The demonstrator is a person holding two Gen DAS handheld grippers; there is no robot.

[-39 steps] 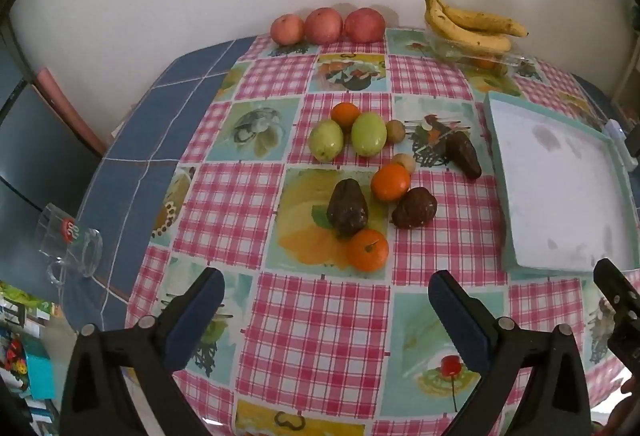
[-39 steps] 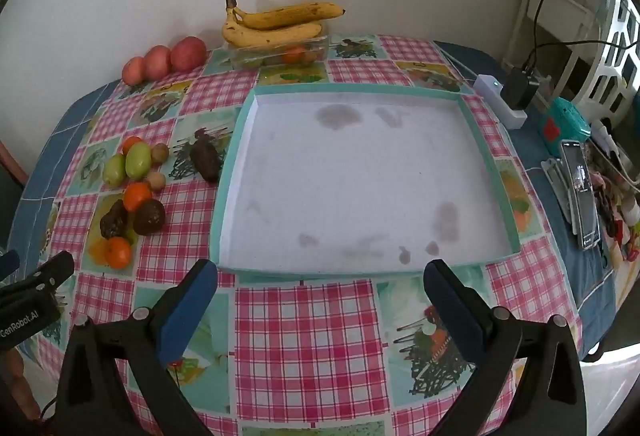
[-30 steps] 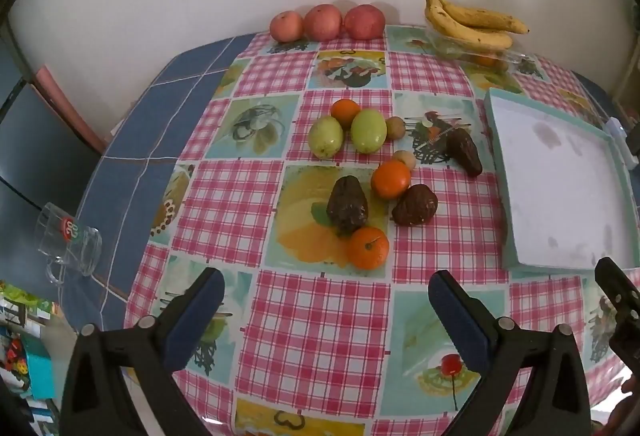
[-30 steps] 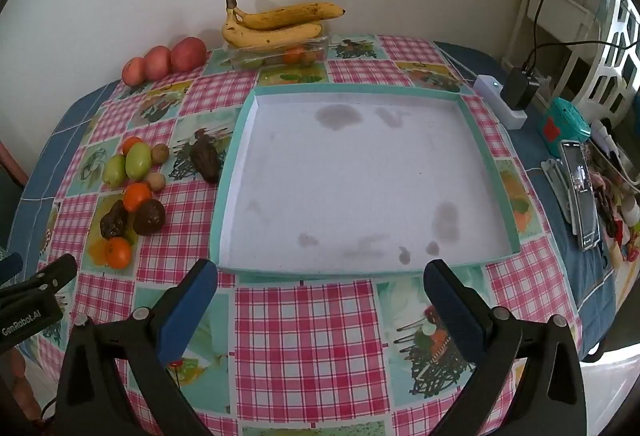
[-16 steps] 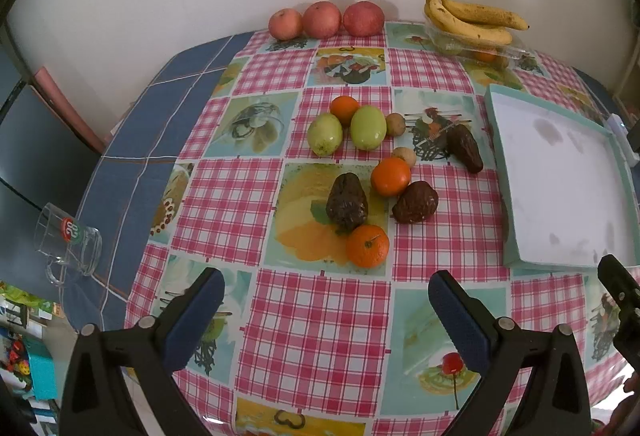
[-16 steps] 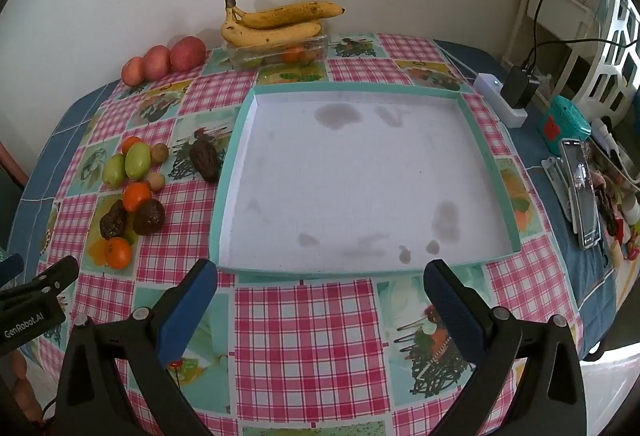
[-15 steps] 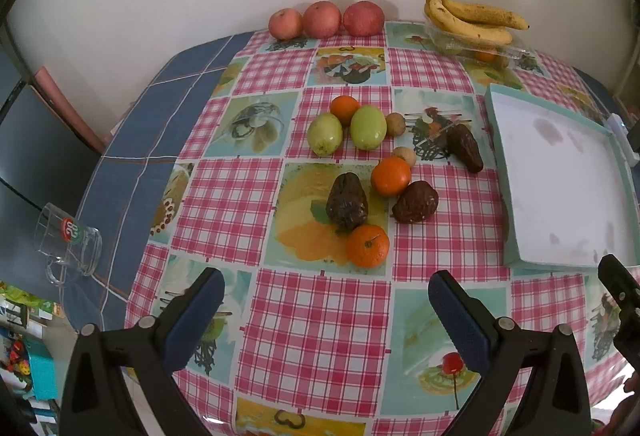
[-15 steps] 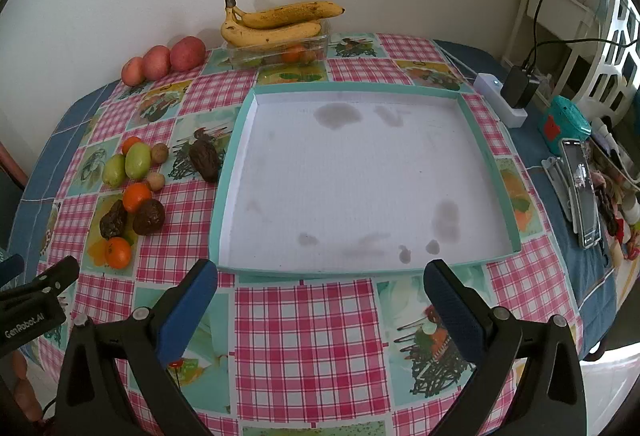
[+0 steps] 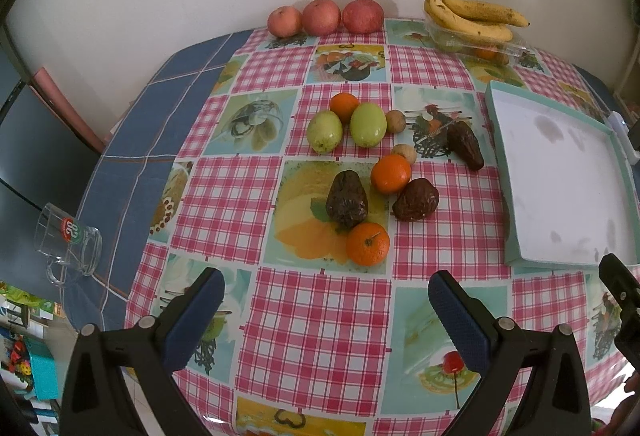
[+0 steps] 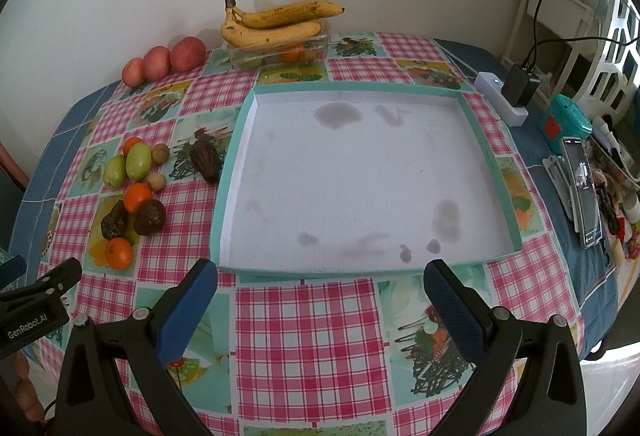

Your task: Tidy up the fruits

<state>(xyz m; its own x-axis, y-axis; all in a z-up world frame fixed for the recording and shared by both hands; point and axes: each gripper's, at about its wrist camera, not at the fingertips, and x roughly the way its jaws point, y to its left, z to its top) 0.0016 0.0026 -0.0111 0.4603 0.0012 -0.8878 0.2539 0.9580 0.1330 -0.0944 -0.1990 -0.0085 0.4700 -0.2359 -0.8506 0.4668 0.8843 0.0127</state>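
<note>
A cluster of loose fruit lies on the checked tablecloth: an orange, a dark avocado, another dark avocado, a second orange, two green fruits and a long dark avocado. The shallow teal-rimmed tray with a white floor lies to their right, holding nothing. My left gripper hangs open just in front of the nearest orange. My right gripper is open at the tray's near edge. Both hold nothing.
Three red apples line the wall. Bananas rest on a clear plastic box of fruit. A glass mug stands at the table's left edge. A power strip, a phone and clutter lie right of the tray.
The left wrist view has shifted slightly, so the fruit sits a little higher and nearer. The right gripper has barely moved. Both stay open.
</note>
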